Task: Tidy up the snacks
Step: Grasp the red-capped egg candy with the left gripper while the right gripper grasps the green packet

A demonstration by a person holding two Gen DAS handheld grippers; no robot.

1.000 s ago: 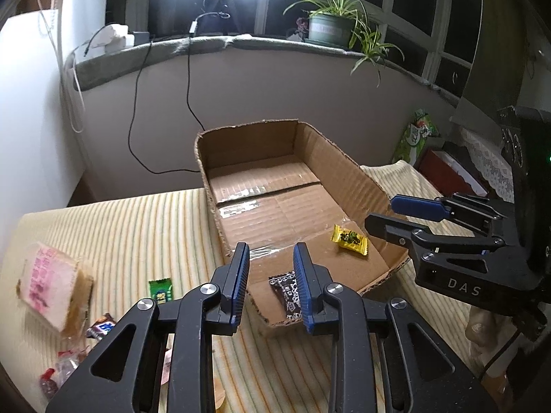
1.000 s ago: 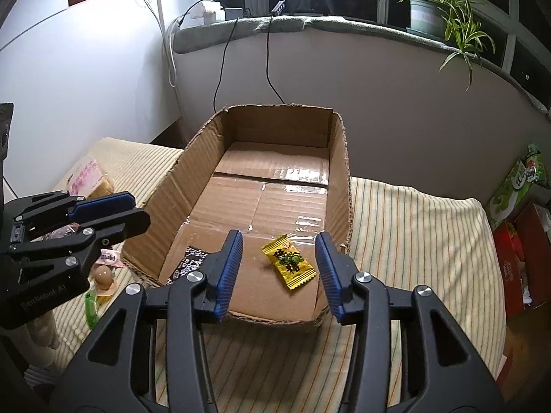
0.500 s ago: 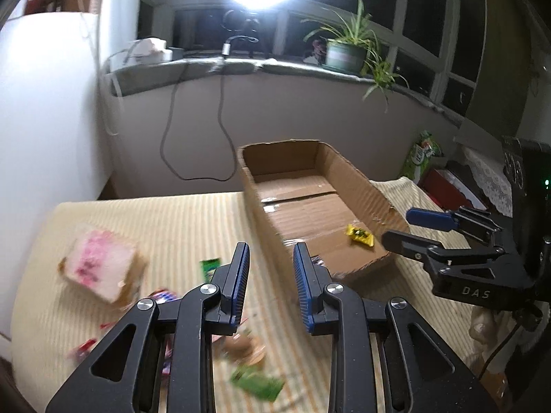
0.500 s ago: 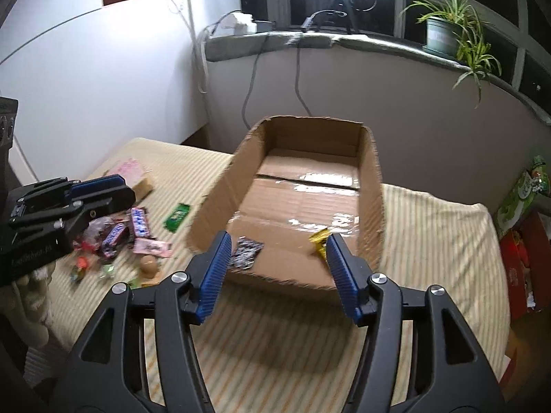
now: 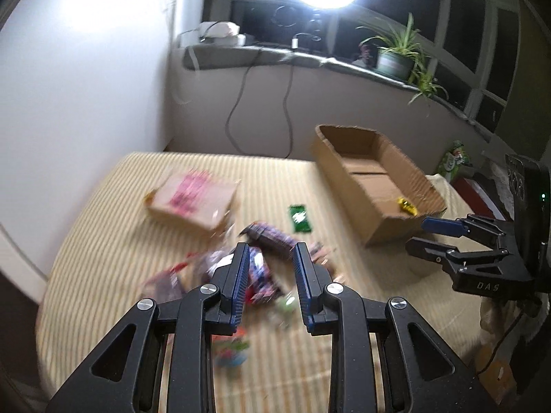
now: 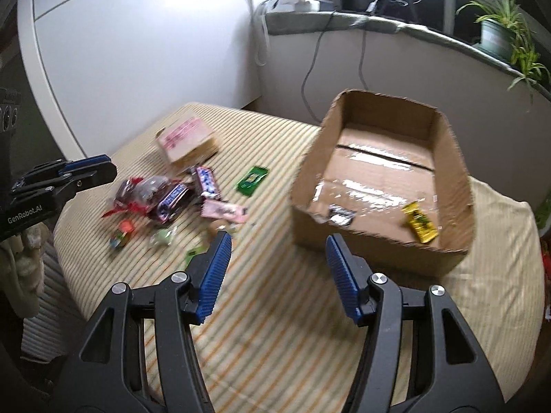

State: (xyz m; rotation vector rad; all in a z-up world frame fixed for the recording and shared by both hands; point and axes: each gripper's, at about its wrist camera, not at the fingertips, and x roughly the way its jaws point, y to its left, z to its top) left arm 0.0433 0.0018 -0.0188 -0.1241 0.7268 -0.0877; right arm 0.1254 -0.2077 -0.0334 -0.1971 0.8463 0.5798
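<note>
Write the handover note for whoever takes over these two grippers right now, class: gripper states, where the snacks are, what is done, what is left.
Left gripper: jaws narrow, nothing between them, above the snack pile.
Right gripper: open, empty, its jaws have just been opening.
Done: yellow candy and dark packet lie in the cardboard box.
Left: green packet, pink-labelled pack and the pile on the striped cloth, beside the box.
</note>
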